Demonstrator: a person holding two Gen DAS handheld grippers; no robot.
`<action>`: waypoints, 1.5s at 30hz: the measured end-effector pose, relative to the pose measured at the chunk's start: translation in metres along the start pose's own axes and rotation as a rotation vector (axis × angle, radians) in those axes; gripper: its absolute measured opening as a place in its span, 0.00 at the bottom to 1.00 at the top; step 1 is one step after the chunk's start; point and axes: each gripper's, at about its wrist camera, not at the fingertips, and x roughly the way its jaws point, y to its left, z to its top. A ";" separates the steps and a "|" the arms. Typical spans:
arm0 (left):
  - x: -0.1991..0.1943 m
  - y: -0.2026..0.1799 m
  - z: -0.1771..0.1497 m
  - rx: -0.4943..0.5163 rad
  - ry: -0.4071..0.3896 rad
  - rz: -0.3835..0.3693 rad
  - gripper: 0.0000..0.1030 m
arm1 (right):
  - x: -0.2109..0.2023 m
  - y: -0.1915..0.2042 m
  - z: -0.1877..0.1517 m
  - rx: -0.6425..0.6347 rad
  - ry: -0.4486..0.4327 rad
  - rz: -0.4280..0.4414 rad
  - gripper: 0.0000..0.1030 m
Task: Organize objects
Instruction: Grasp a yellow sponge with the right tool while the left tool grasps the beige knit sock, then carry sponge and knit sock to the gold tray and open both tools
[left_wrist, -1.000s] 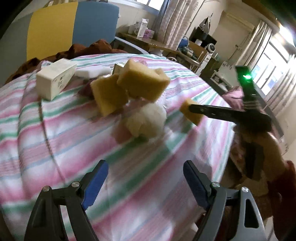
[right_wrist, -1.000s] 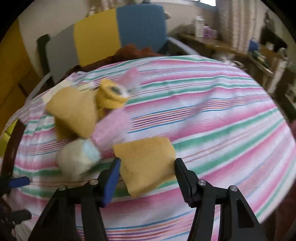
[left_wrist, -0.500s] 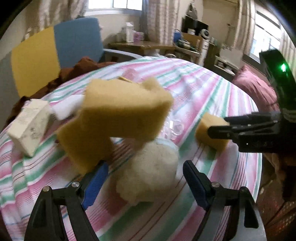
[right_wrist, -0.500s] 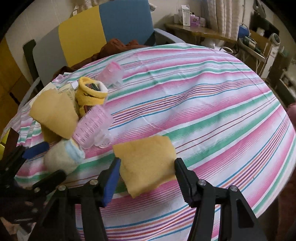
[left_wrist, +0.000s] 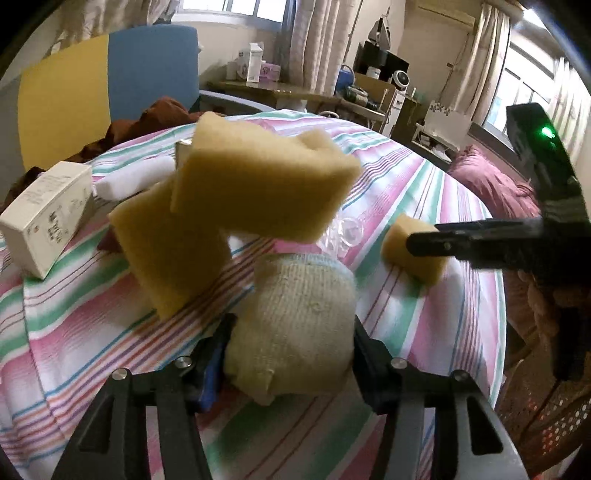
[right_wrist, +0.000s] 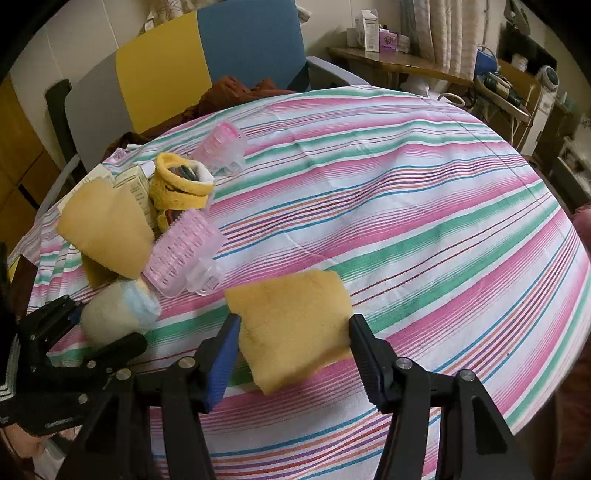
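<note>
A cream rolled sock (left_wrist: 299, 325) lies on the striped tablecloth (left_wrist: 413, 177). My left gripper (left_wrist: 291, 326) is closing its jaws, with the sock between them and both pads against its sides. From the right wrist view the same left gripper (right_wrist: 98, 326) flanks the sock (right_wrist: 110, 314). My right gripper (right_wrist: 293, 325) is shut on a yellow sponge (right_wrist: 291, 321) just over the cloth; that sponge (left_wrist: 410, 254) shows at the right of the left wrist view. Two more yellow sponges (left_wrist: 258, 184) (left_wrist: 166, 251) lean together right behind the sock.
A white carton (left_wrist: 48, 218) lies at the left. Two pink hair rollers (right_wrist: 184, 254) (right_wrist: 221, 147) and a yellow knitted band (right_wrist: 181, 184) sit in the pile. A yellow-and-blue chair (right_wrist: 207, 59) stands behind the table, a cluttered desk (right_wrist: 406, 66) at the far right.
My left gripper came forward and down to the cream sock and its jaws drew in from wide apart until they meet its sides. The right gripper and its sponge stayed put.
</note>
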 end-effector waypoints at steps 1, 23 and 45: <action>-0.004 0.001 -0.004 -0.003 -0.005 -0.001 0.57 | 0.000 -0.001 0.000 0.008 0.001 0.005 0.58; -0.065 -0.003 -0.081 -0.043 -0.097 0.022 0.56 | -0.033 0.002 0.005 0.001 -0.174 -0.030 0.56; -0.202 0.040 -0.123 -0.195 -0.269 0.036 0.56 | -0.066 0.029 -0.002 -0.100 -0.364 -0.017 0.56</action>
